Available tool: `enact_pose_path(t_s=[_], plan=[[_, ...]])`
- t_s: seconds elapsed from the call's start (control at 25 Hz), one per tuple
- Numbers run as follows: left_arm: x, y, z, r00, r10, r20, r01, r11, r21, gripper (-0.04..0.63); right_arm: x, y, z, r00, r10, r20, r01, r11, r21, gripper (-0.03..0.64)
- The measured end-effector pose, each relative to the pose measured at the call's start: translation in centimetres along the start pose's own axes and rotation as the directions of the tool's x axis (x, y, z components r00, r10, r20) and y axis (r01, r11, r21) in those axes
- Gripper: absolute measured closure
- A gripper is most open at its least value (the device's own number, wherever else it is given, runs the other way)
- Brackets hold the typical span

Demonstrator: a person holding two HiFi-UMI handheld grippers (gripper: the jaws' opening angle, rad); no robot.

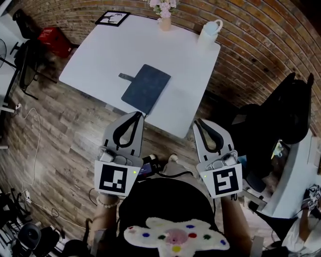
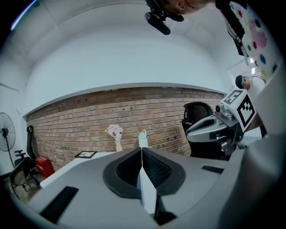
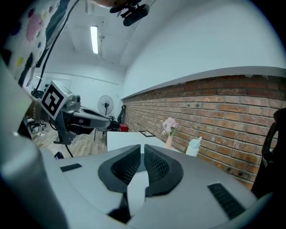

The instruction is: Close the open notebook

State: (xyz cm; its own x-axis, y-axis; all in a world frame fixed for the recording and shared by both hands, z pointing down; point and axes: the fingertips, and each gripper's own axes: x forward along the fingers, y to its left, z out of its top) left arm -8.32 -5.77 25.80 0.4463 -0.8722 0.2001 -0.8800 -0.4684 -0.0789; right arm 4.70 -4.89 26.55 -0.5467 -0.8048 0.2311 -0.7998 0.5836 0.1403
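Observation:
A dark blue notebook [image 1: 146,88] lies shut on the white table [image 1: 95,55], near its front edge, with a small strap tab sticking out at its left. Both grippers hang in front of the table over the wooden floor, short of the notebook. My left gripper [image 1: 138,115] has its jaws pressed together with nothing between them [image 2: 141,148]. My right gripper [image 1: 198,122] is also shut and empty, with only a thin slit between its tips [image 3: 142,146]. The notebook is hidden in both gripper views.
At the table's far edge stand a vase of pink flowers [image 1: 164,15], a white jug [image 1: 209,29] and a framed picture [image 1: 112,18]. A brick wall runs behind. A black chair [image 1: 281,115] stands at the right, another chair [image 1: 30,65] and a red box [image 1: 54,40] at the left.

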Motion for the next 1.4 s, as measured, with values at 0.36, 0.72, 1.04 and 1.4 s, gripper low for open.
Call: enact_pose_path(t_s=[0.36, 0.72, 1.04, 1.4], plan=[[-0.35, 0.08, 0.06, 1.0, -0.003, -0.012, 0.004, 1.0, 0.008, 0.575, -0.01, 0.34, 0.18, 1.0, 0.006, -0.002, -0.006, 0.999, -0.035, 0.571], [-0.16, 0.23, -0.27, 1.0, -0.009, -0.012, 0.009, 1.0, 0.012, 0.575, 0.22, 0.56, -0.1, 1.0, 0.012, -0.008, -0.013, 1.0, -0.02, 0.572], [0.12, 0.38, -0.36, 1.0, -0.015, -0.012, 0.015, 1.0, -0.003, 0.575, 0.49, 0.47, -0.3, 1.0, 0.005, -0.024, -0.006, 0.999, -0.034, 0.572], [0.1, 0.57, -0.54, 1.0, -0.004, -0.012, 0.004, 1.0, -0.012, 0.575, 0.5, 0.83, -0.46, 0.999, 0.018, -0.029, -0.02, 0.998, -0.063, 0.572]])
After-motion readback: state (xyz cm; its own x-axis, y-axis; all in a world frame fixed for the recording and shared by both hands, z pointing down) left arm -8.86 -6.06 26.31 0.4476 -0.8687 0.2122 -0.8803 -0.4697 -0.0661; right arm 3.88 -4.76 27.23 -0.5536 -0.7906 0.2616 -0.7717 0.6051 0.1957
